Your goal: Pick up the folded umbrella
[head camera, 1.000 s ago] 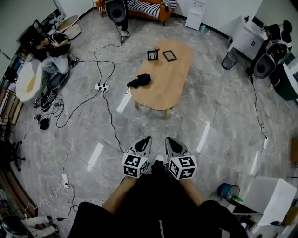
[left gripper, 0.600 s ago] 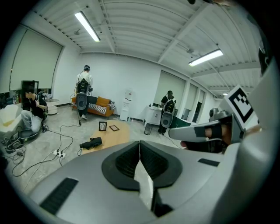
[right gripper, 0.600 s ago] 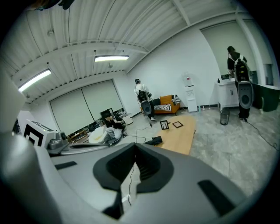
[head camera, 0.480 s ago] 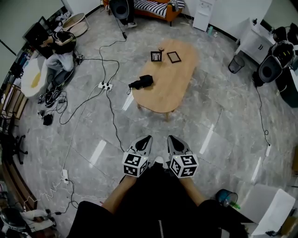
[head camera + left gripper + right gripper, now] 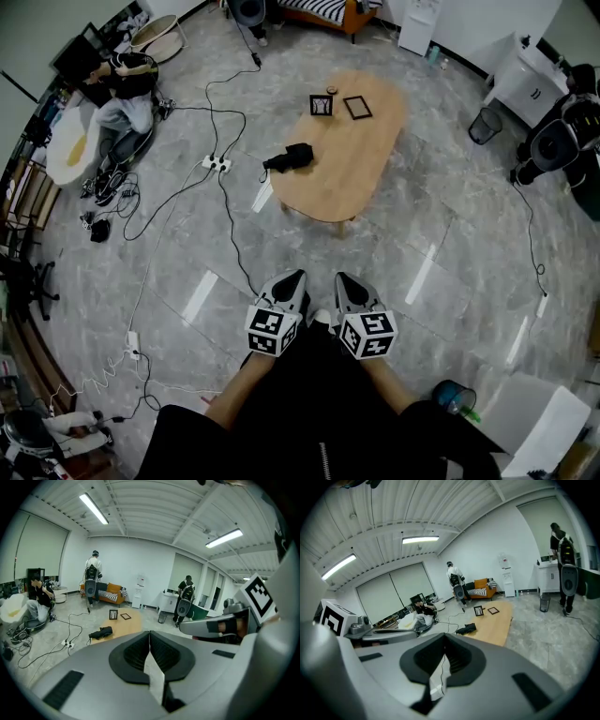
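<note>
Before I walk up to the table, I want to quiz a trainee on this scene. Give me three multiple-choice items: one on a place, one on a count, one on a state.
1. Where does the folded umbrella lie?
A. On the floor among the cables
B. At the edge of the wooden table
C. On the sofa

2. How many picture frames are on the table?
A. One
B. Two
C. Four

3. How do the jaws of the left gripper stand?
A. Wide apart
B. Shut on the umbrella
C. Shut, with nothing between them

Answers:
1 B: in the head view the black bundle rests on the table's left edge.
2 B: there is an upright frame and a flat frame beside it.
3 C: the left gripper view shows the pads meeting, with the umbrella far off on the table.
</note>
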